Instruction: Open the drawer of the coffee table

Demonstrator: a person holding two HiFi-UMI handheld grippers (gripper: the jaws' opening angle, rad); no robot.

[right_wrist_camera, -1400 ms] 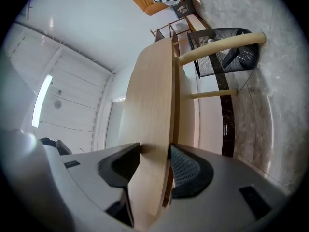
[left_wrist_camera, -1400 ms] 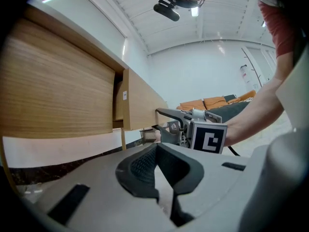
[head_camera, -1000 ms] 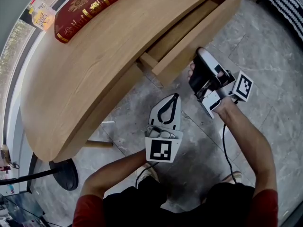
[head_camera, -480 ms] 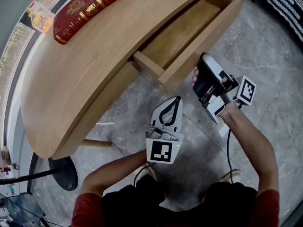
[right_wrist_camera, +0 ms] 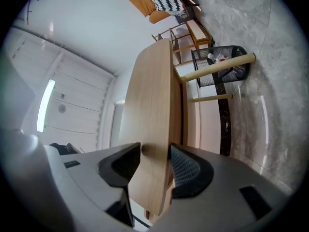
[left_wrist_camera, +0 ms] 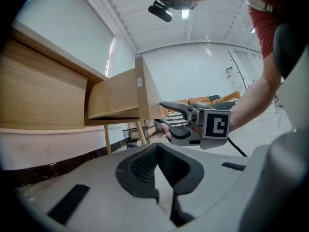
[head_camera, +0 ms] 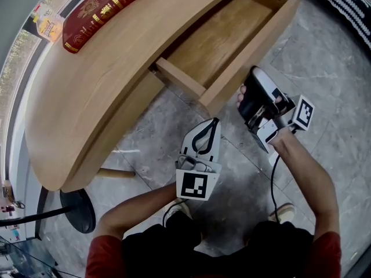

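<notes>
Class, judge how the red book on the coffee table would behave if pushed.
The red book looks thick and hard-bound, so probably stiff and fairly heavy. Lying flat on the coffee table, it should slide rather than roll or tip.

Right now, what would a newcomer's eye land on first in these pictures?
The pulled-out drawer of the wooden coffee table, its visible bottom bare, fills the upper middle of the head view. The right gripper has its jaws, just closed a little further, clamped on the drawer front, while the left gripper hangs shut and empty near that view's middle. A red book lies on the tabletop at upper left.
</notes>
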